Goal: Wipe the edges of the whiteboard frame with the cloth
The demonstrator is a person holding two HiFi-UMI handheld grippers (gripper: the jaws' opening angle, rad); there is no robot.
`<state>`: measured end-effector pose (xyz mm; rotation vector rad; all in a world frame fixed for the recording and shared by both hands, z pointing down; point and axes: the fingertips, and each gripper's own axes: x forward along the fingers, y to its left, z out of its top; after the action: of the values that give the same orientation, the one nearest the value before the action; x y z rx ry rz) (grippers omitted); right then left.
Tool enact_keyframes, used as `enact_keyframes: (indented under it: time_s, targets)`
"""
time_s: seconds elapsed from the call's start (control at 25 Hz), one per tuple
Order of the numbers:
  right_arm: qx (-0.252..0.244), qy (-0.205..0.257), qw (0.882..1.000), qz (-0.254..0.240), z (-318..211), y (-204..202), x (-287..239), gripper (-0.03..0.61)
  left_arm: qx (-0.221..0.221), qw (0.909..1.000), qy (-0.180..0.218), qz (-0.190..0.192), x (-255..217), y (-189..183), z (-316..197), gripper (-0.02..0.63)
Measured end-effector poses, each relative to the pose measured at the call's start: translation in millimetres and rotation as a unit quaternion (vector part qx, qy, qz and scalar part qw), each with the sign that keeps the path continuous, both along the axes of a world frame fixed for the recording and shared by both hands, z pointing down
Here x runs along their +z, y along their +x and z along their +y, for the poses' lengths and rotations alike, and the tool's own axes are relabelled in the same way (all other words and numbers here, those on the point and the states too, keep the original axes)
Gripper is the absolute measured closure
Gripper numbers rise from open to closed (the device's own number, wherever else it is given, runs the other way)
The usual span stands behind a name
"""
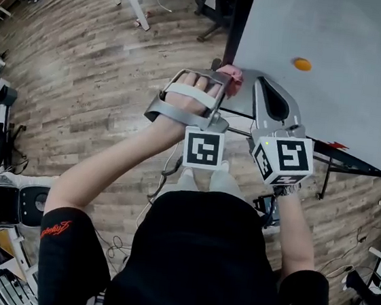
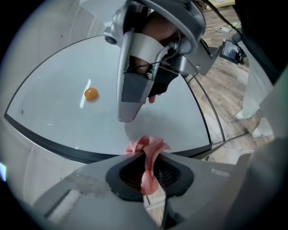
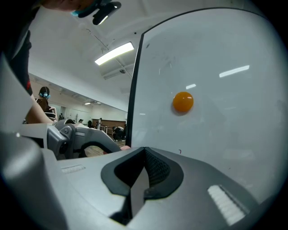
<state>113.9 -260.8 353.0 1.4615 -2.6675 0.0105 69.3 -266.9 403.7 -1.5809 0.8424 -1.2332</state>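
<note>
Left tongs (image 2: 150, 157) clamped the pink cloth (image 2: 143, 146) right at the frame (image 2: 65, 149); right tongs (image 3: 144, 152) were clenched empty, facing the whiteboard (image 3: 225, 134) and orange magnet (image 3: 183, 102).

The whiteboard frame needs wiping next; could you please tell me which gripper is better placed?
Left. The left gripper is shut on the pink cloth, which sits right at the dark frame edge; the right gripper is shut, empty, facing the board.

Whiteboard (image 1: 340, 35) w/ orange magnet (image 1: 302, 64); wood floor (image 1: 84, 68)
</note>
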Motion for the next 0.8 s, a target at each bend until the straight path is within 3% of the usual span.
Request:
enact_keyframes:
  time_s: [0.8]
  targets:
    - [-0.054,-0.022,0.998,0.011,-1,-6,36,0.577,-0.030,0.9992,-0.025,-0.010,45,-2,6,0.568]
